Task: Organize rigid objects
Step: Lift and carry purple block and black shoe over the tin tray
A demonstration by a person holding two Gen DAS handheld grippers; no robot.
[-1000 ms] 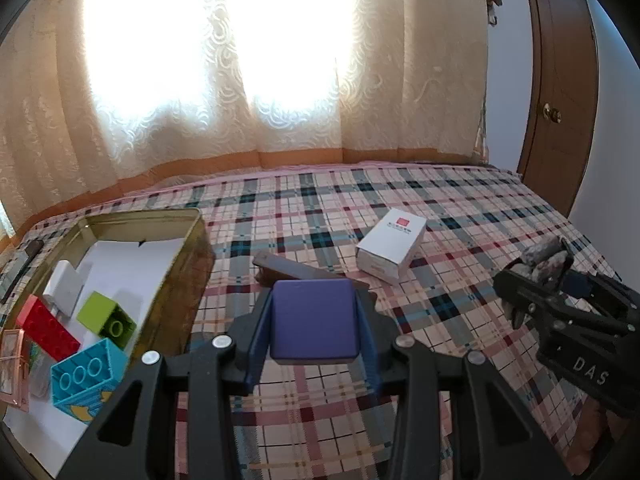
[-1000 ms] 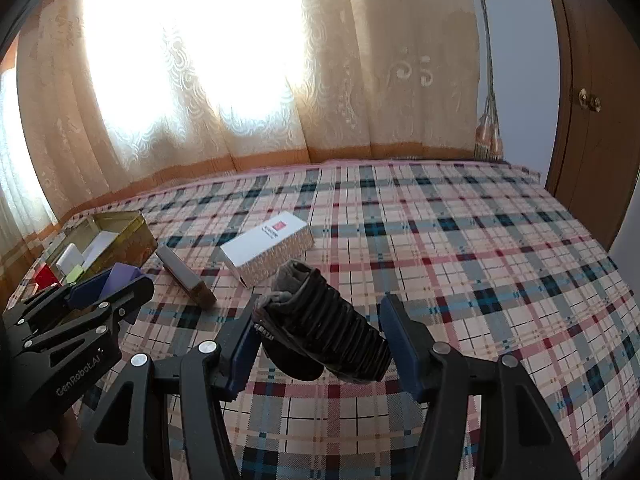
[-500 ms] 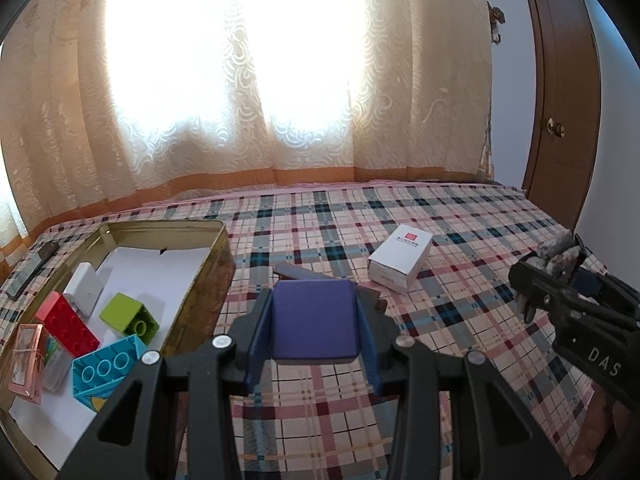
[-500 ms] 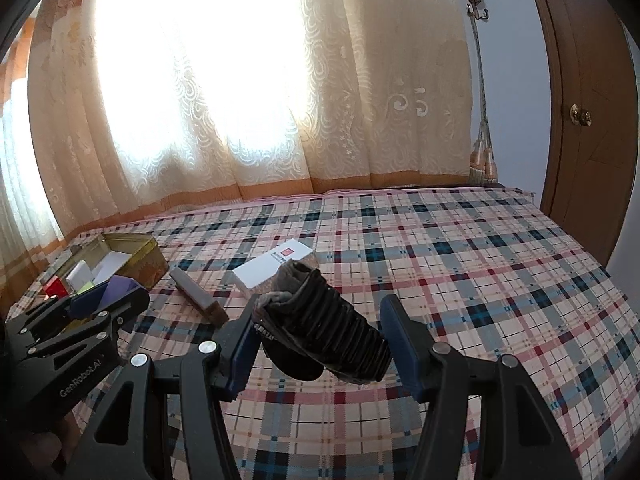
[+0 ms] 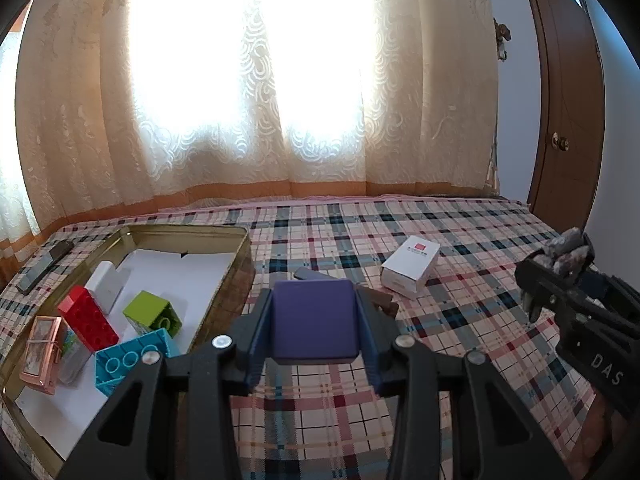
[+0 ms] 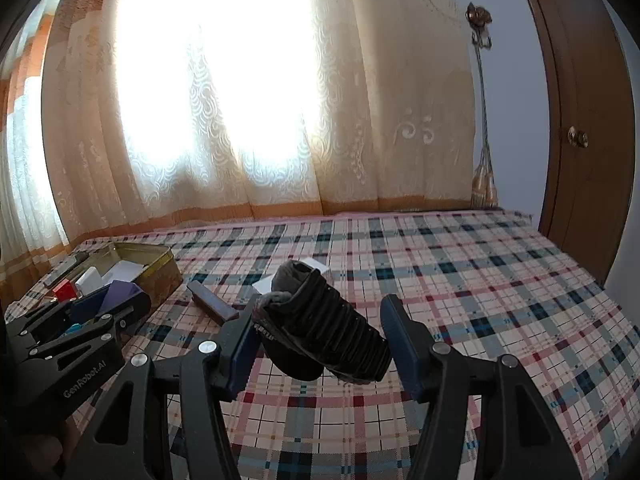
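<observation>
The left gripper (image 5: 314,326) clamps a purple block (image 5: 313,322) above the plaid bed (image 5: 460,320); the gold tin (image 5: 236,276) holding toy bricks sits just to its left. The right gripper (image 6: 320,340) carries a black ribbed boot (image 6: 332,336), touching only its left finger, so the grip looks loose. It may slip during travel. Beyond lie a white box (image 5: 410,266) and a brown bar (image 6: 212,302).

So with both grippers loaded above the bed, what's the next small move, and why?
Probably swing the left gripper leftward over the tin and lower the purple box onto the bare white liner. The box is clamped between the fingers, the tin sits just to its left, and other blocks already lie in it.
</observation>
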